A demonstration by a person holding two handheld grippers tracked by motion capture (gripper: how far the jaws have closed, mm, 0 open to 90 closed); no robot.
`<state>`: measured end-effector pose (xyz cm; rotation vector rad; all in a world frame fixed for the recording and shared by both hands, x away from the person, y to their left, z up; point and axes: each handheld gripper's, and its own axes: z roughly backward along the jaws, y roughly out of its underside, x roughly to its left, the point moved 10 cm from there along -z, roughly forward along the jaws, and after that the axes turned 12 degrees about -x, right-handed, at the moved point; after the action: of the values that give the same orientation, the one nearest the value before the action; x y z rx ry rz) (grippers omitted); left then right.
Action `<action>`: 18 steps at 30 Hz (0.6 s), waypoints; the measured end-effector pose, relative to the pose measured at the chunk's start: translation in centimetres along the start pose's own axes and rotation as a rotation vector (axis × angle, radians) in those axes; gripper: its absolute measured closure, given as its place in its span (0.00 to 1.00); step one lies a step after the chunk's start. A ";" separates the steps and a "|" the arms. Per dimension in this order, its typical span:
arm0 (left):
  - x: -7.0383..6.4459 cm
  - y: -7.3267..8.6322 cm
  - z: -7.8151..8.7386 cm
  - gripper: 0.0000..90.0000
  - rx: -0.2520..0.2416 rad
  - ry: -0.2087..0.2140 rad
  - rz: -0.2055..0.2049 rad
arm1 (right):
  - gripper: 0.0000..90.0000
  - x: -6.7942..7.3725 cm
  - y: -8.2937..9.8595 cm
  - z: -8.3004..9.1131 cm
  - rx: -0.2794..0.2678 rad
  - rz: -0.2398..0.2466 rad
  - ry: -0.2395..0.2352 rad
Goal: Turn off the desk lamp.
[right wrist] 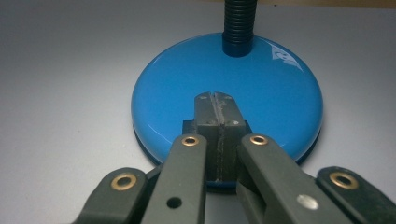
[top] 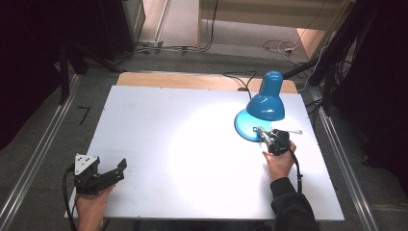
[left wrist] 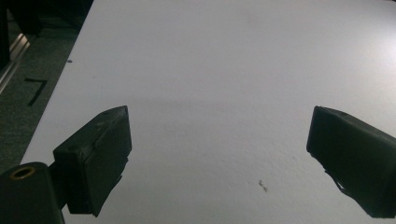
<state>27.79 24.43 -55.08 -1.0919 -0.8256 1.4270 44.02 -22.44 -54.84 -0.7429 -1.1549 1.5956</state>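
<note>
Right gripper [right wrist: 215,100] fingers pressed together, tips over the glossy blue round lamp base [right wrist: 168,93], gripping nothing | left gripper [left wrist: 219,154] fingers wide apart, empty, at 7 o'clock | blue desk lamp [top: 266,103] at 2 o'clock on white table [top: 159,125]

This looks like a lab or recording room rather than a home. A plain white table [top: 159,144] stands on grey carpet between metal floor rails [top: 33,159]. Beyond the table loose cables [top: 202,48] trail across the floor, and dark curtains [top: 29,57] hang on both sides of it.
</note>
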 end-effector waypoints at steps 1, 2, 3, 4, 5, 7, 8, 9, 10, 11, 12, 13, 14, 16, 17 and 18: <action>0.0 0.0 0.0 0.08 0.001 0.000 0.000 | 0.98 0.0 0.0 -0.1 0.001 0.000 0.001; 0.0 0.0 0.0 0.08 0.001 0.000 0.000 | 0.98 0.0 0.0 -0.1 0.002 0.000 0.003; 0.0 0.0 0.0 0.08 0.001 0.001 0.000 | 0.98 -0.1 0.0 -0.2 0.002 -0.002 0.006; 0.0 0.0 0.0 0.08 0.001 0.001 0.000 | 0.98 -0.1 0.0 -0.3 0.003 -0.003 0.006; 0.0 0.0 0.0 0.08 0.001 0.001 0.000 | 0.98 0.0 0.1 -0.4 0.006 -0.005 0.007; 0.0 0.0 0.0 0.08 0.001 0.001 0.000 | 0.98 0.0 0.0 -0.5 0.006 -0.002 0.007; 0.0 0.0 0.0 0.08 0.002 0.001 0.000 | 0.98 0.1 0.0 -0.6 0.008 -0.002 0.007; 0.0 0.0 0.0 0.08 0.002 0.001 0.000 | 0.98 0.2 0.0 -0.7 0.006 0.002 0.006; 0.0 0.0 0.0 0.08 0.003 0.001 0.000 | 0.98 0.2 0.0 -0.8 0.007 0.002 0.008; 0.0 0.0 0.0 0.08 0.002 0.001 0.000 | 0.98 0.2 0.0 -0.8 0.006 0.001 0.008; 0.0 0.0 0.0 0.08 0.002 0.001 -0.001 | 0.98 0.2 -0.1 -0.9 0.005 0.002 0.010; 0.0 0.0 0.0 0.08 0.002 0.001 -0.001 | 0.98 0.2 -0.1 -0.9 0.005 0.000 0.009; 0.0 0.0 0.0 0.08 0.001 0.001 0.000 | 0.98 0.2 -0.1 -1.0 0.005 -0.004 0.008; 0.0 0.0 0.0 0.08 0.001 0.001 0.000 | 0.98 0.2 -0.1 -1.1 0.005 0.002 0.010; 0.0 0.0 0.0 0.08 0.002 0.000 0.001 | 0.98 0.2 -0.1 -1.1 0.006 0.008 0.011; 0.1 0.0 0.0 0.08 0.002 0.001 0.001 | 0.98 0.2 -0.1 -1.1 0.009 0.008 0.013</action>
<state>27.77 24.49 -55.12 -1.0918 -0.8230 1.4281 44.96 -21.85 -55.19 -0.7517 -1.1364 1.5996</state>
